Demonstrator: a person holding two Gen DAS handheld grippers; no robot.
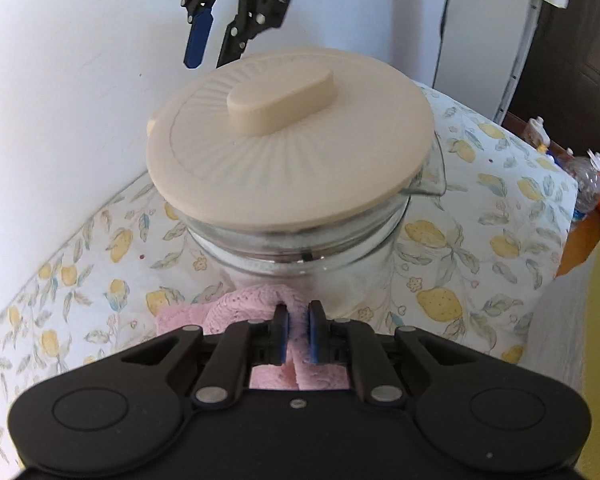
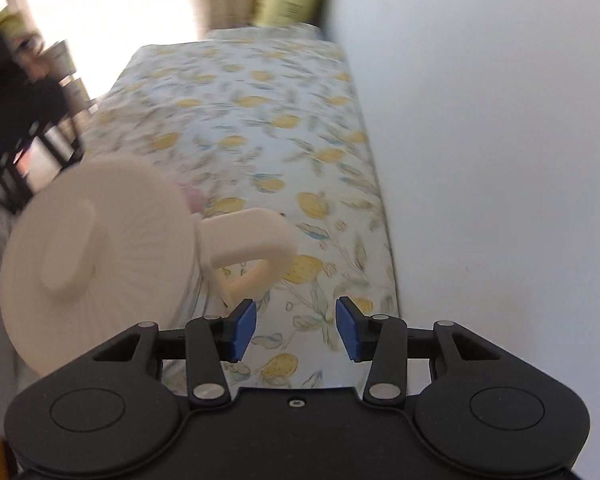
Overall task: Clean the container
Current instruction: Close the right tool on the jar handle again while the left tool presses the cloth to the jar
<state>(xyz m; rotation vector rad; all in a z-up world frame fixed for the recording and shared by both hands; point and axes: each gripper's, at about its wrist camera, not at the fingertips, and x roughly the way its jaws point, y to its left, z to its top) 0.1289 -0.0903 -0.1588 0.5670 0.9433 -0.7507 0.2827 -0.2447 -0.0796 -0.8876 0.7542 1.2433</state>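
Clamped between the blue pads of the left gripper (image 1: pixel 299 334): a pink cloth (image 1: pixel 236 306), bunched, its tail hidden behind the black gripper body below and its far edge spilling forward and to the left onto the lemon-print tablecloth (image 1: pixel 480 280). Just ahead of the fingertips, touching or nearly touching the cloth, a clear glass container (image 1: pixel 300 248) with a pouring spout (image 1: pixel 430 176) off to the right. Covered by a cream ribbed lid (image 1: pixel 288 148) with an oblong knob, seated on the rim; interior hard to make out through reflections and the cloth's pink showing through the wall. Beyond the lid and above it, against the white wall (image 1: pixel 80 60), the right gripper (image 1: pixel 210 54), cut off by the top edge of the frame, fingers pointing down, clear of the lid. From the right wrist view: right gripper (image 2: pixel 296 330) released, blue pads (image 2: pixel 242 330) spread wide apart, gripping nothing, only tablecloth (image 2: pixel 284 120) visible in the gap. Ahead and left of the left-hand pad, the same lid (image 2: pixel 100 252), motion-blurred, and a cream loop handle (image 2: pixel 256 240) jutting toward the pads, apart from them. Container body below the lid mostly hidden. Far left background smeared and overexposed, dark furniture indistinct. White wall (image 2: pixel 500 160) along the right.
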